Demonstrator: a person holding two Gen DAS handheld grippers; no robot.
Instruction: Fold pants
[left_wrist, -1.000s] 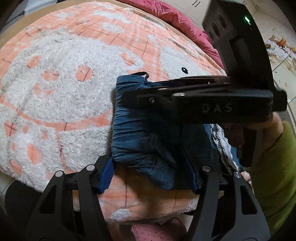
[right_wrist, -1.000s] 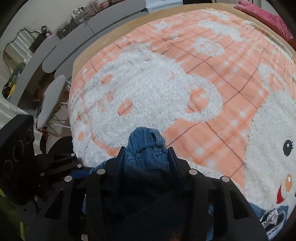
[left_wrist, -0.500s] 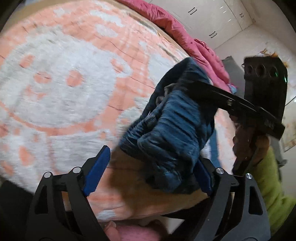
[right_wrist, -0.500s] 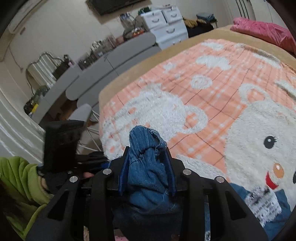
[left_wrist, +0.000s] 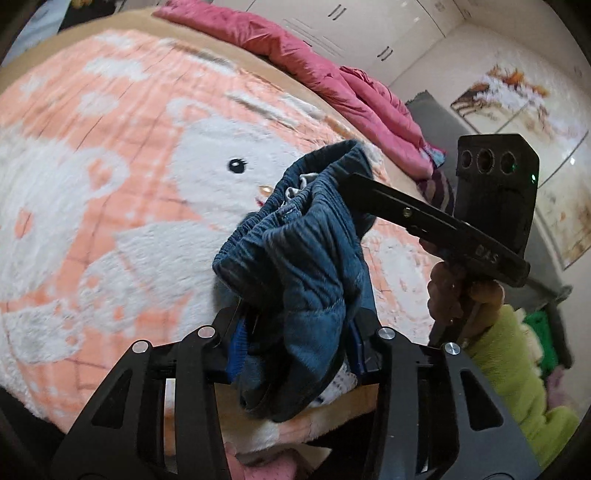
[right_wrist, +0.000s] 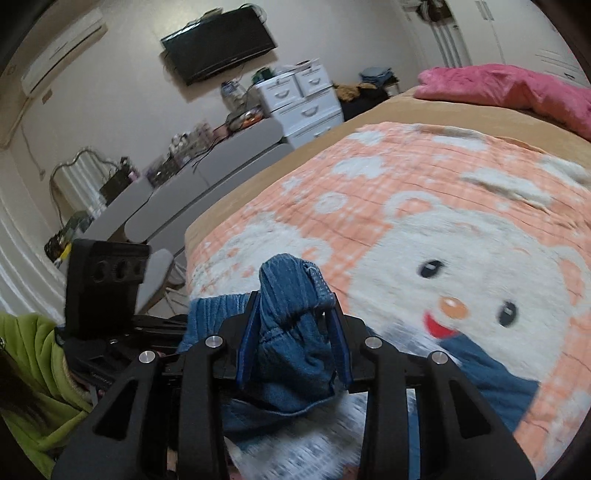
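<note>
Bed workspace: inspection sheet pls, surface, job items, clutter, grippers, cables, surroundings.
Surface: bed under an orange-and-white bear blanket.
Job's things: blue denim pants, bunched and lifted off the blanket, strung between both grippers.
Clutter: pink quilt heaped at the far side of the bed.
Grippers: left gripper with jaws closing on a pants fold; right gripper shut on another fold.
Cables: loose wires on the grey desks, away from the bed.
Surroundings: wall TV, white drawers, air conditioner, person's green sleeve.
</note>
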